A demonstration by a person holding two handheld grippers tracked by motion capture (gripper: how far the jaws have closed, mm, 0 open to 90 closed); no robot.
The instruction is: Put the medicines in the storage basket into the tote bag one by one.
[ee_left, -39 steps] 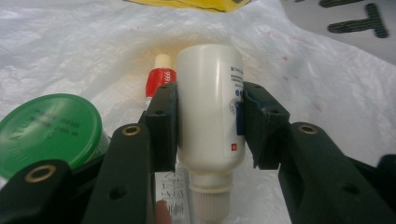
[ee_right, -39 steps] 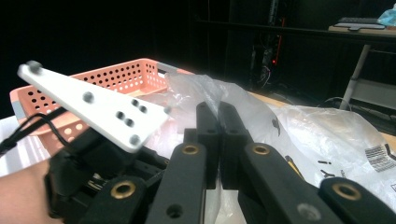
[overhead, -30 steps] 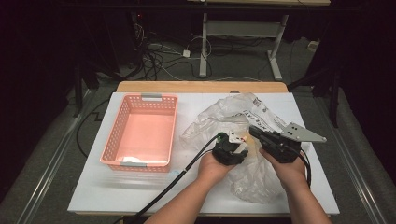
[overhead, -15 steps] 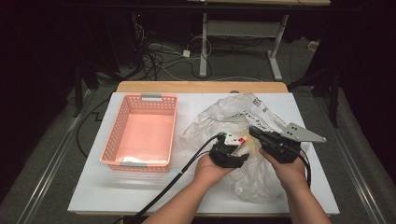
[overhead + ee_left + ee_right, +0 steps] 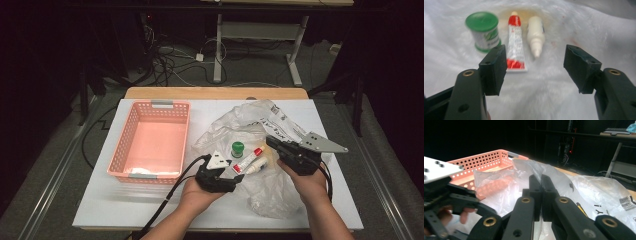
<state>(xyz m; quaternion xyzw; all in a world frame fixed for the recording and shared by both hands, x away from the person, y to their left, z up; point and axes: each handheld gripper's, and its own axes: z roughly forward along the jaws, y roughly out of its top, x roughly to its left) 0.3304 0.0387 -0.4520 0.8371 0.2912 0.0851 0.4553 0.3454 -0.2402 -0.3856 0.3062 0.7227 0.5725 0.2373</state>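
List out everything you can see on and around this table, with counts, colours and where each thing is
Plastic bag: one, clear with black print, crumpled on the table's right half.
Green-capped jar: one, green and white, on the bag, leftmost of three items.
Tube: one, red and white, lying beside the jar.
Small bottle: one, cream, lying right of the tube.
Basket: one, pink, perforated, on the table's left half.
Table: one, white top with wooden far edge.
Cables: several, dark and white, on the floor beyond.
Left gripper: one, black, jaws just opening, nothing between them.
Right gripper: one, black, shut, pinching the bag.
Hands: two, at the near edge.
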